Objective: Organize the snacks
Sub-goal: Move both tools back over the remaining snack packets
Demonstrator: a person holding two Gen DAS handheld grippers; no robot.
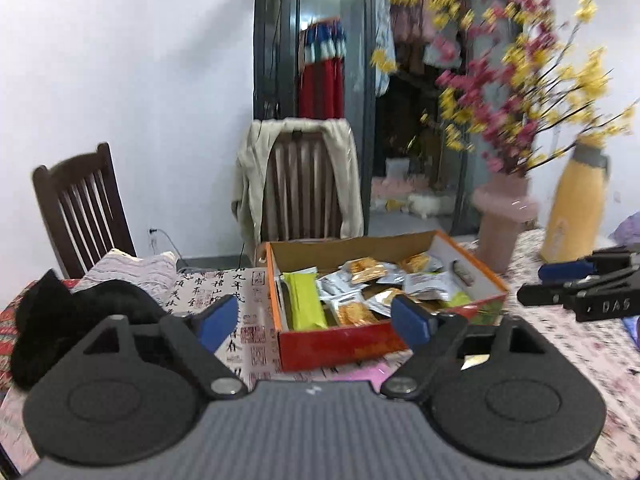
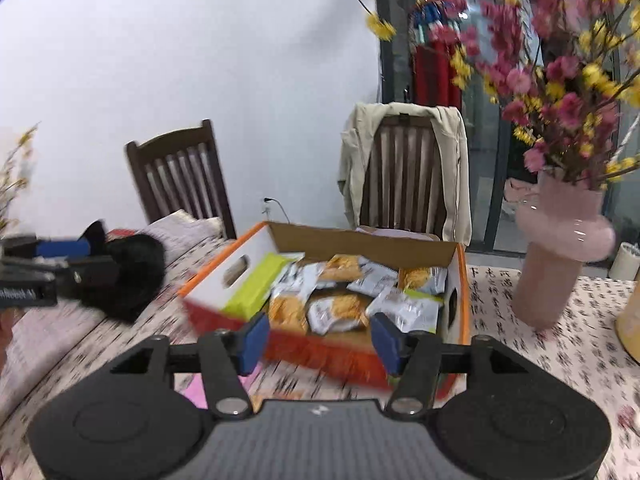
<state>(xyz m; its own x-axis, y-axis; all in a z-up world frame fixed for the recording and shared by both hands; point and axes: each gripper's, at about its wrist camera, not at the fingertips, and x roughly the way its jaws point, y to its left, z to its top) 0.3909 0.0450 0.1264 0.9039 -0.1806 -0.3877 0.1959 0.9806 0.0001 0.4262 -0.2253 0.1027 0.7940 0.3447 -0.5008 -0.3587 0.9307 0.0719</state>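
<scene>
An open cardboard box [image 1: 340,344] with orange-red sides stands on the table; it also shows in the right wrist view [image 2: 328,354]. It holds several silver and orange snack packets [image 1: 356,314] [image 2: 340,308] and a long green packet [image 1: 306,300] [image 2: 256,286] at its left side. My left gripper [image 1: 316,322] is open and empty, just in front of the box. My right gripper [image 2: 318,340] is open and empty, also before the box's near wall. The right gripper shows at the right edge of the left wrist view [image 1: 580,292]; the left one shows at the left edge of the right wrist view [image 2: 44,268].
A pink vase [image 1: 502,224] [image 2: 556,252] of pink and yellow flowers stands right of the box, with a yellow bottle [image 1: 572,208] beyond. A black cloth [image 1: 60,320] [image 2: 128,272] lies on the left. Two wooden chairs [image 1: 80,208] [image 2: 404,176] stand behind the table. A pink paper [image 2: 196,392] lies near my fingers.
</scene>
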